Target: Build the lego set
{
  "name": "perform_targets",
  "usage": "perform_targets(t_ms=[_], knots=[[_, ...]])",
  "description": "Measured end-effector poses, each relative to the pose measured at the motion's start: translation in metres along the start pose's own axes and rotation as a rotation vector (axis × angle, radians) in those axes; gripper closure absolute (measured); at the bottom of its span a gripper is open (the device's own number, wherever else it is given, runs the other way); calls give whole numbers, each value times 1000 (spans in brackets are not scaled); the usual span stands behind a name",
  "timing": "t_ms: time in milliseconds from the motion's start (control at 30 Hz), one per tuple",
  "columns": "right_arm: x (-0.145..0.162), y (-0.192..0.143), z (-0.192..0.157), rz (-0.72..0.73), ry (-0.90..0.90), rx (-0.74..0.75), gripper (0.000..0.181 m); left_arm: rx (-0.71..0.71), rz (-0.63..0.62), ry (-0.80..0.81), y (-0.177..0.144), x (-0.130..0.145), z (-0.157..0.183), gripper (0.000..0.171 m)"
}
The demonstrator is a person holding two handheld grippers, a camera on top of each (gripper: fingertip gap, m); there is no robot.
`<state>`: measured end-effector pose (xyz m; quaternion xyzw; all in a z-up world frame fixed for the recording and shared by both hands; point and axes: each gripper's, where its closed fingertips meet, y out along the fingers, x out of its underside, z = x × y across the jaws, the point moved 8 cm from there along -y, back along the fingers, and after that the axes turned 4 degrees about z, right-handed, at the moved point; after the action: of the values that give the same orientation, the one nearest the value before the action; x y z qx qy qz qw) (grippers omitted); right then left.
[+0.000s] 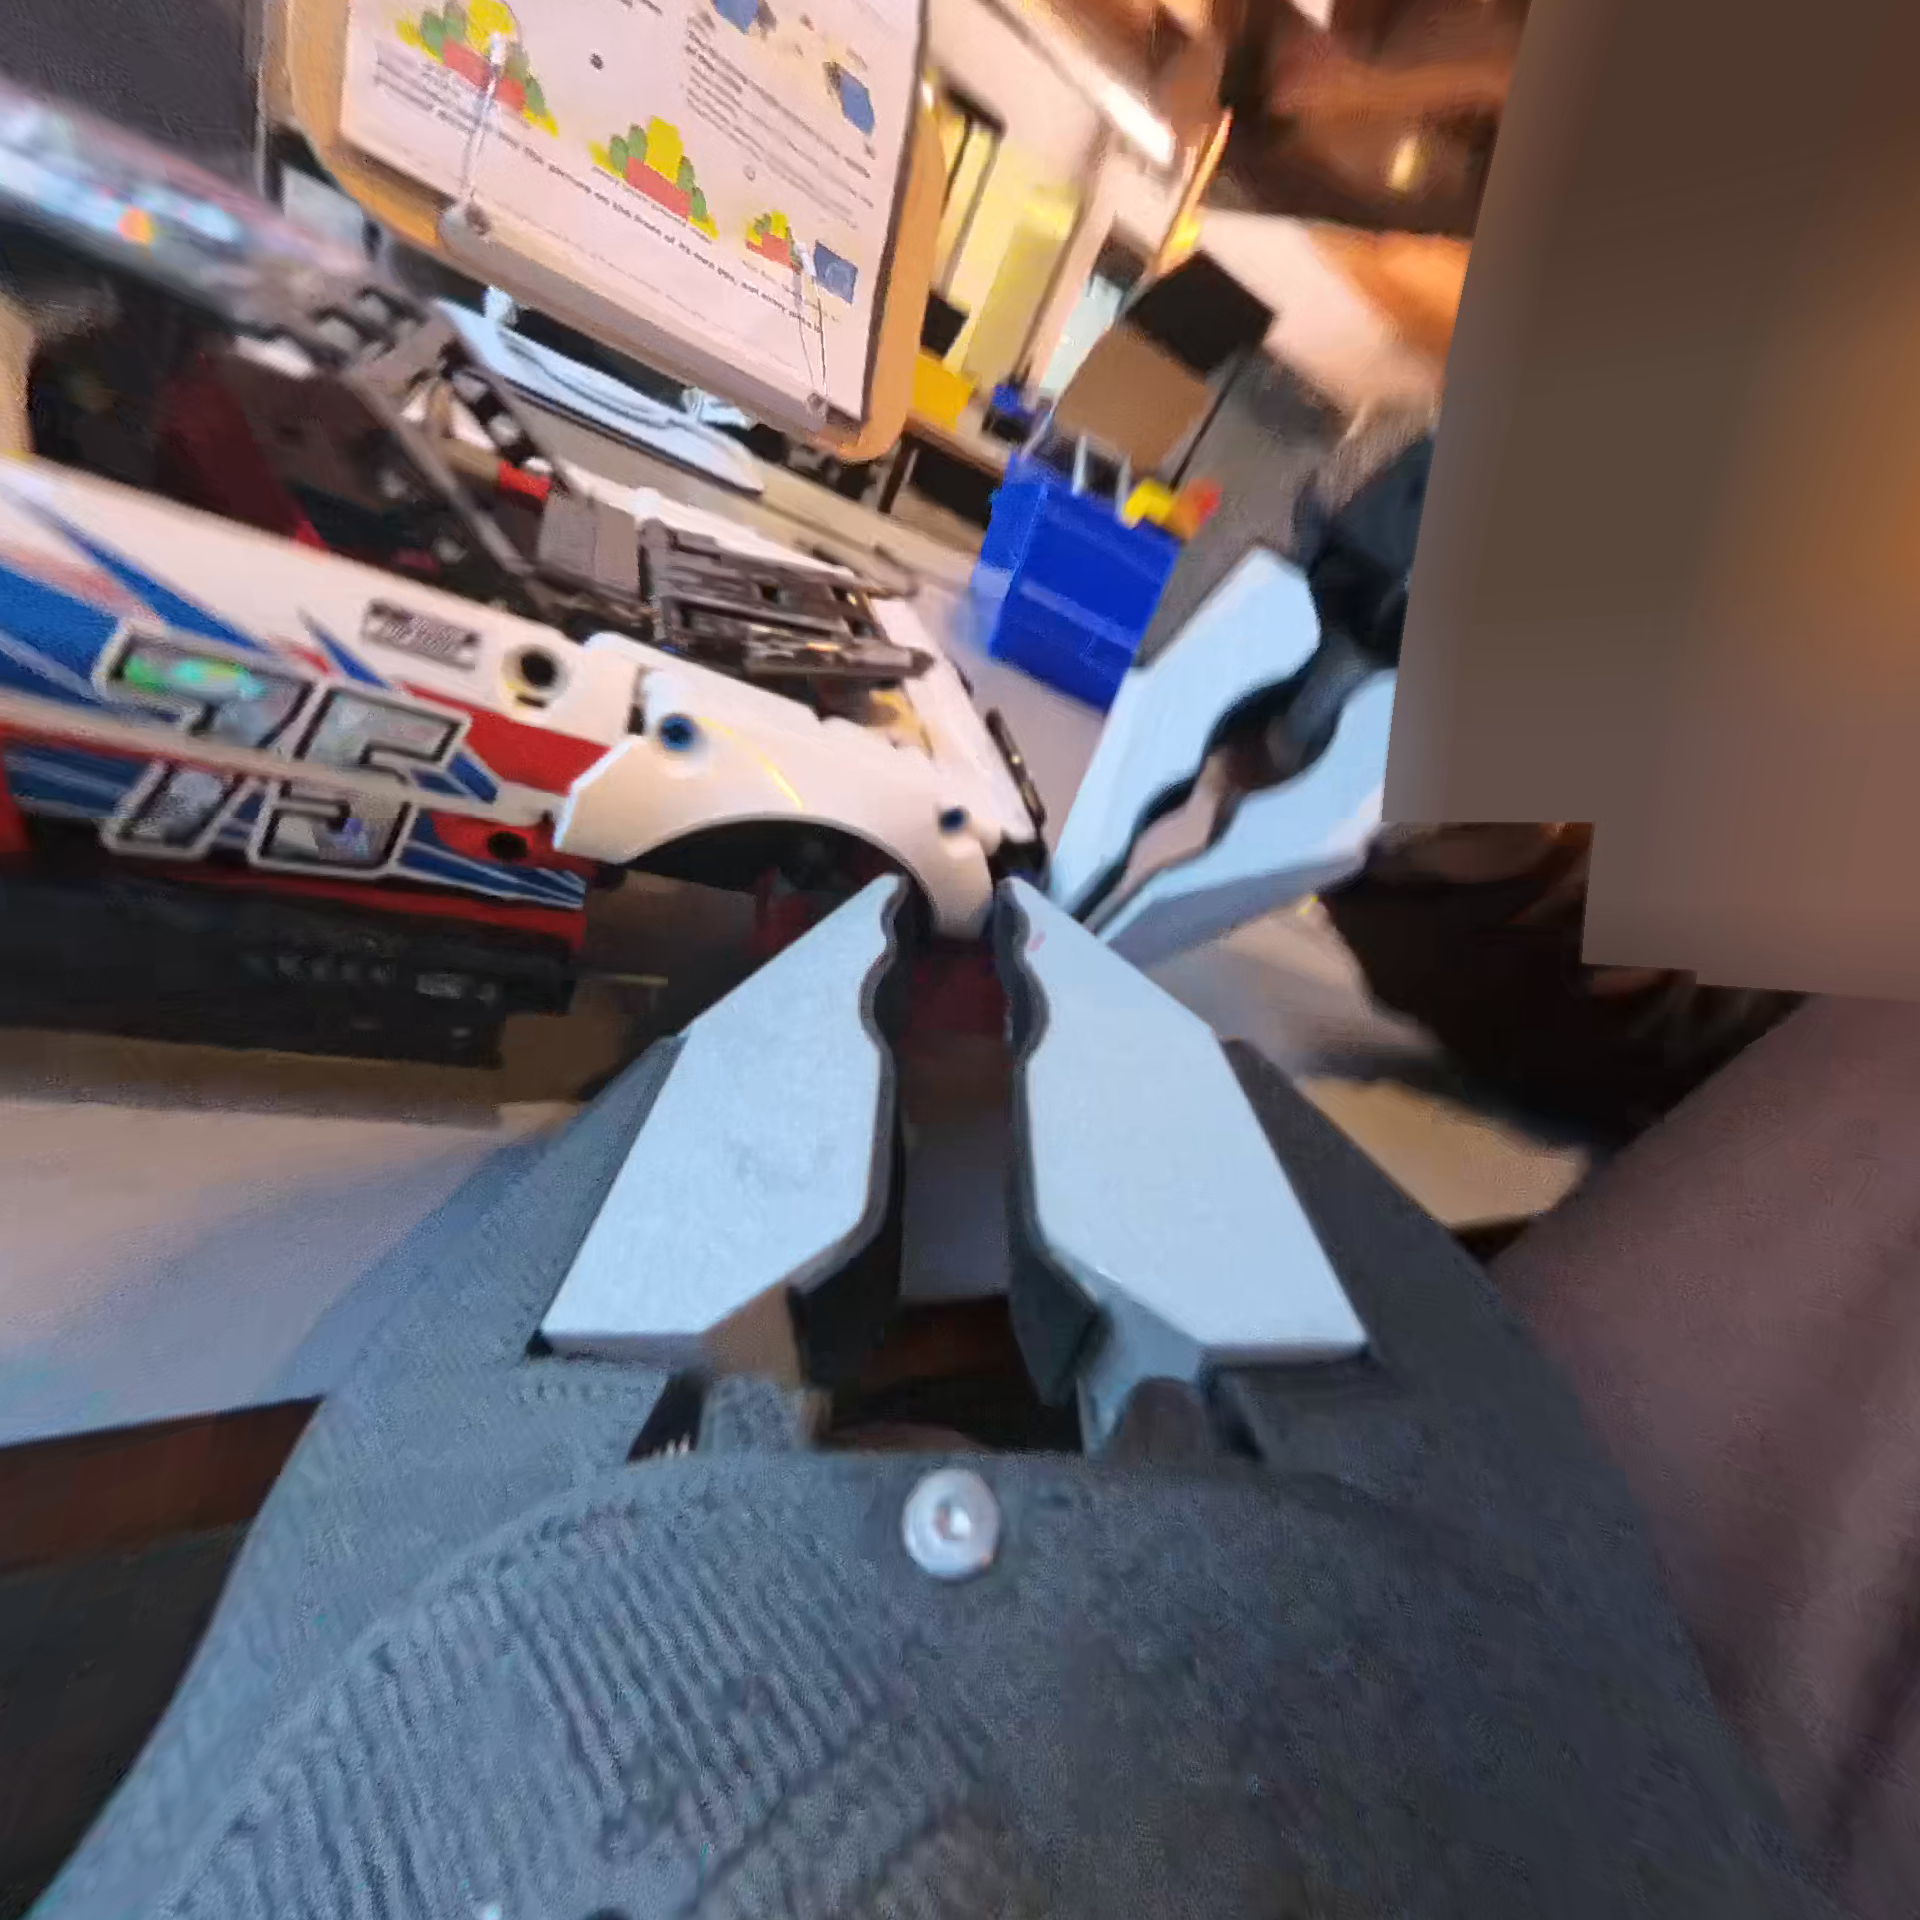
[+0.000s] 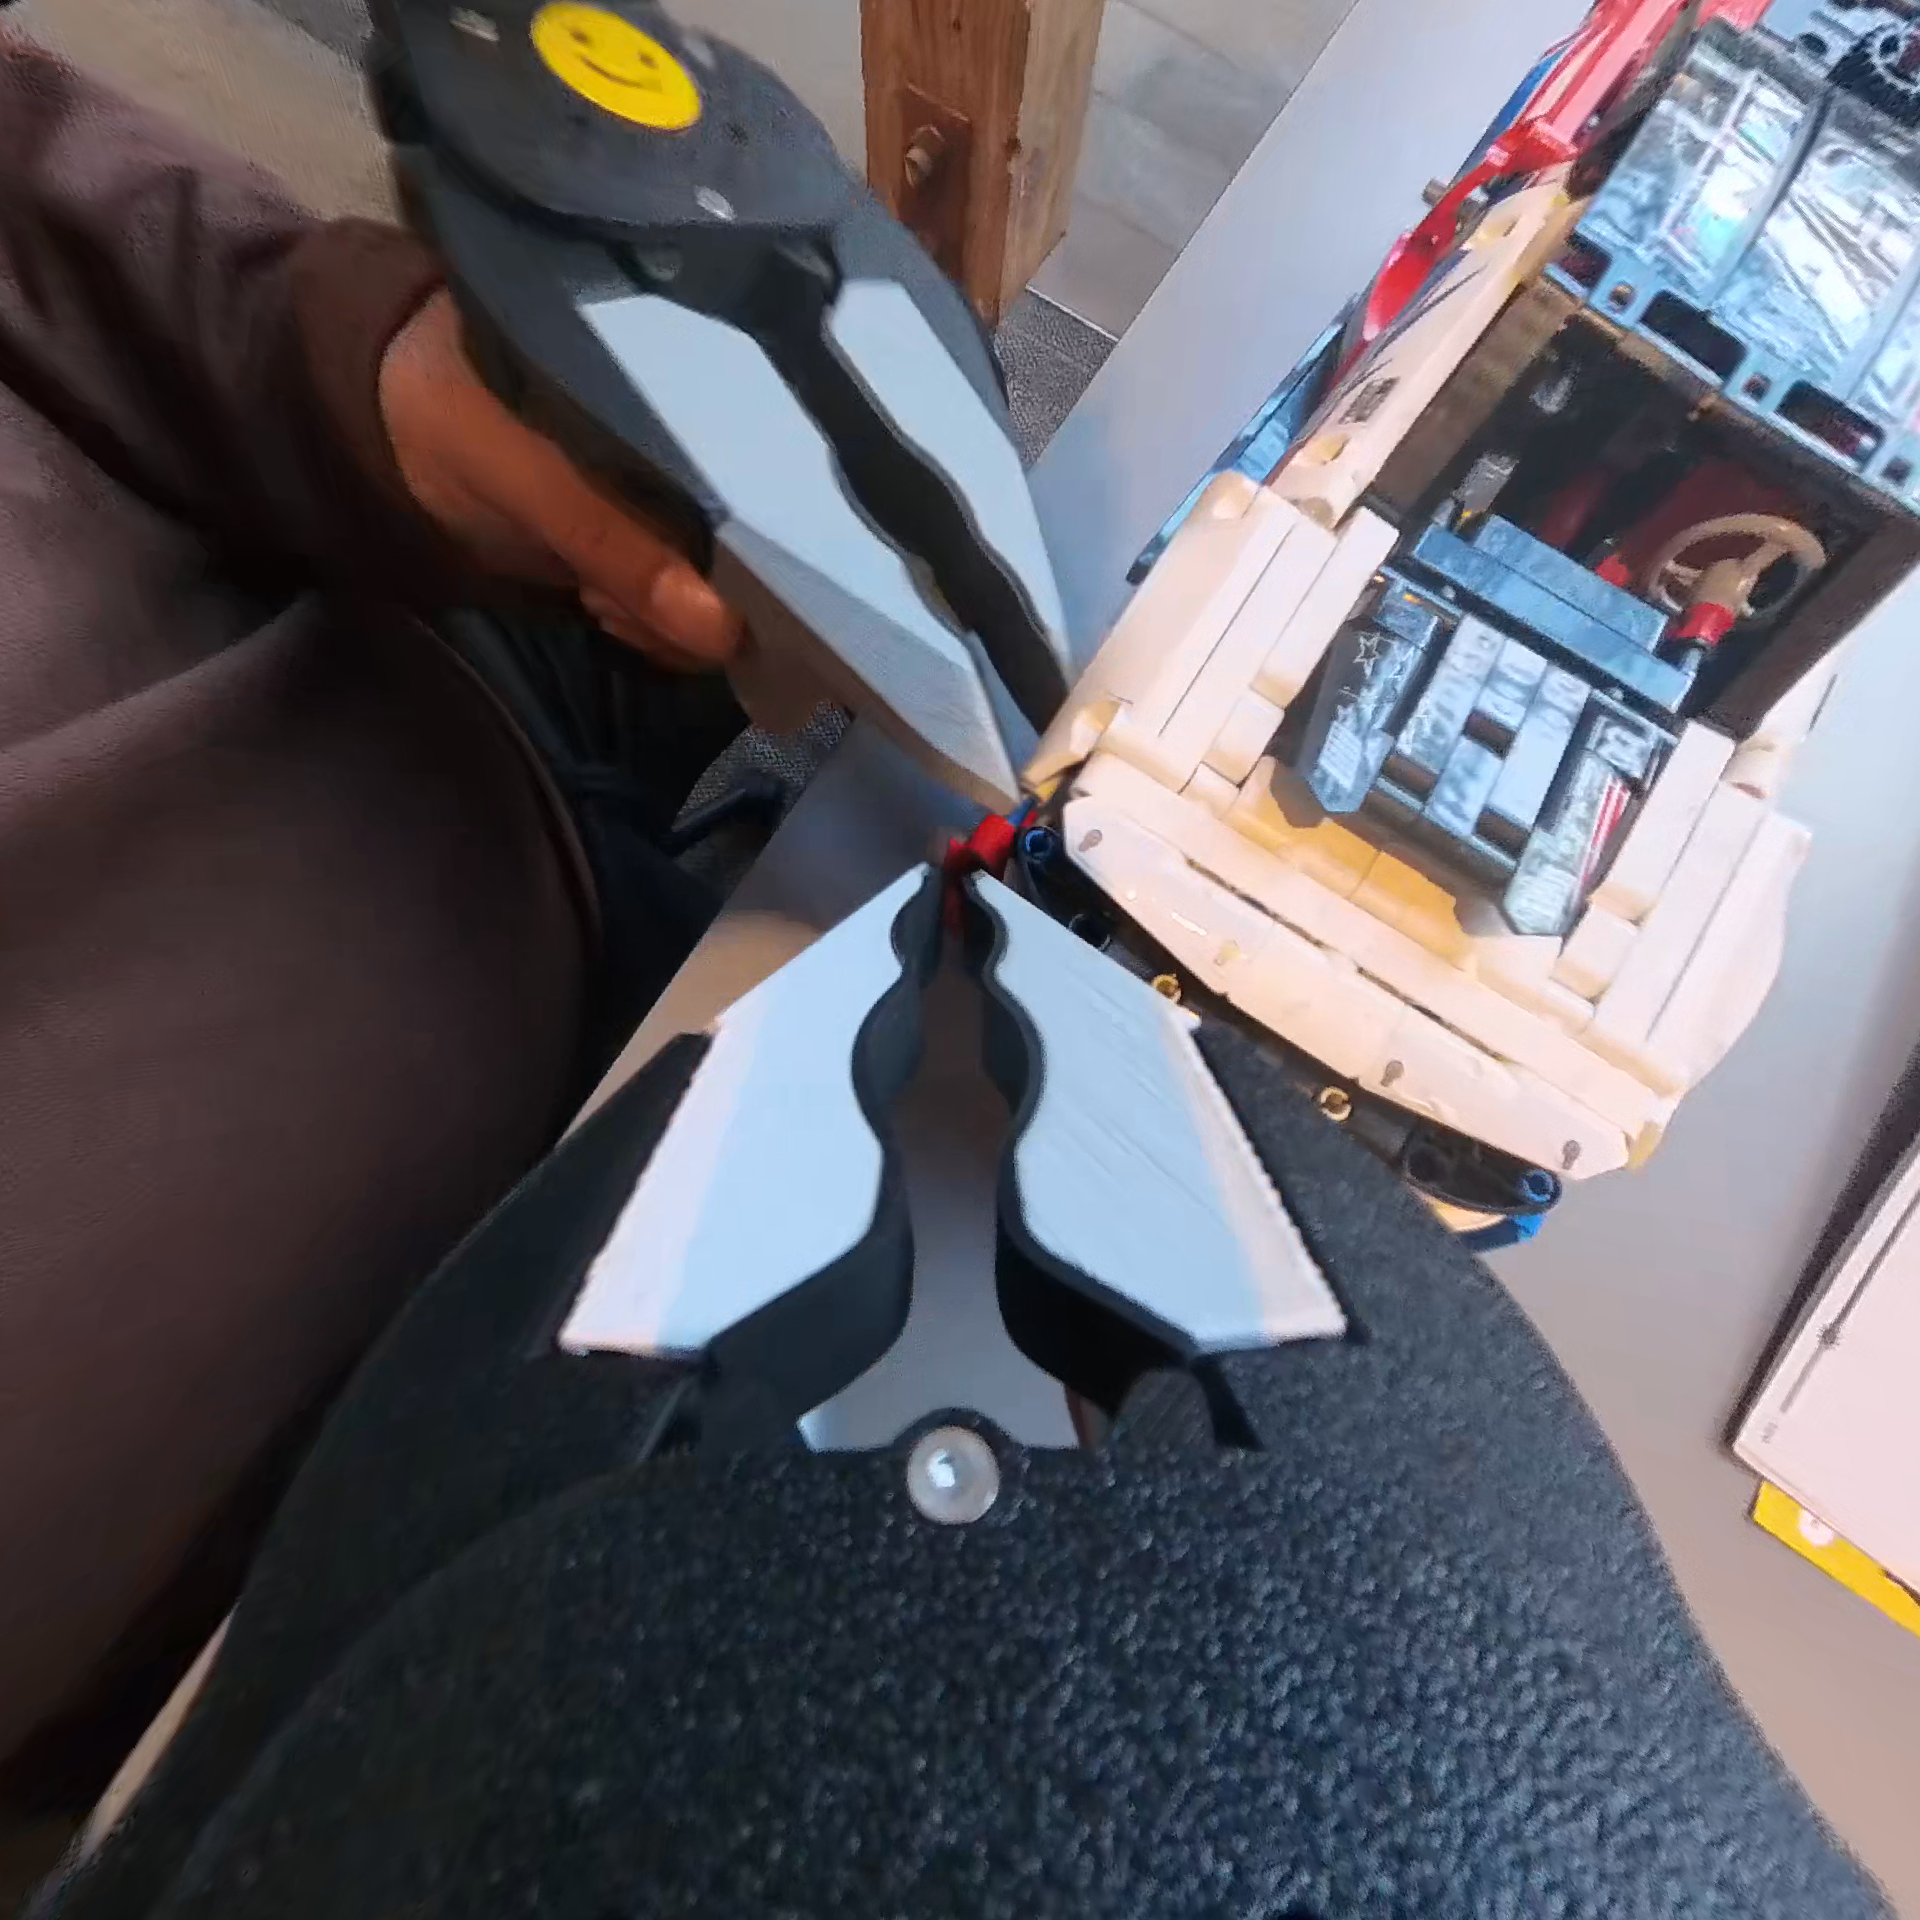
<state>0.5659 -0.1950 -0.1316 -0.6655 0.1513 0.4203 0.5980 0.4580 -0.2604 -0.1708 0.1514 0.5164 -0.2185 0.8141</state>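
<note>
Your left gripper (image 1: 951, 902) pinches the white fender tip of the car (image 1: 727, 769) at 12 o'clock, while your right gripper (image 2: 951, 883) is clamped on a small red piece (image 2: 982, 840) at the car's near corner. The two sets of tips almost touch there, crowding each other. Behind the car, a blue bin (image 1: 1070, 582) stands at 1 o'clock and an instruction board (image 1: 644, 177) at 11.
</note>
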Motion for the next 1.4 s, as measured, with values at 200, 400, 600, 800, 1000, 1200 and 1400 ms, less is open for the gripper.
perform_targets(t_ms=[200, 400, 600, 800, 1000, 1200, 1400], knots=[[0, -6, 7, 13, -23, -29, 181, -114, -155, 435, 2, 0, 20, 149], [-1, -4, 10, -17, -43, -97, 181, -149, -173, 579, 2, -4, 19, 136], [-1, -9, 15, -33, -83, -147, 181, -119, -183, 597, 7, -6, 20, 138], [-17, -40, 20, -40, -282, -109, 162, -129, -167, 566, 8, -4, 14, 138], [-17, -36, 60, 48, -342, -144, 133, -122, -181, 523, 13, 5, 11, 144], [-19, -20, 49, -12, -412, -214, 128, -131, -156, 496, 12, 2, 11, 134], [-28, -16, 37, -170, -630, -137, 139, -126, -185, 465, 14, 13, 12, 137]])
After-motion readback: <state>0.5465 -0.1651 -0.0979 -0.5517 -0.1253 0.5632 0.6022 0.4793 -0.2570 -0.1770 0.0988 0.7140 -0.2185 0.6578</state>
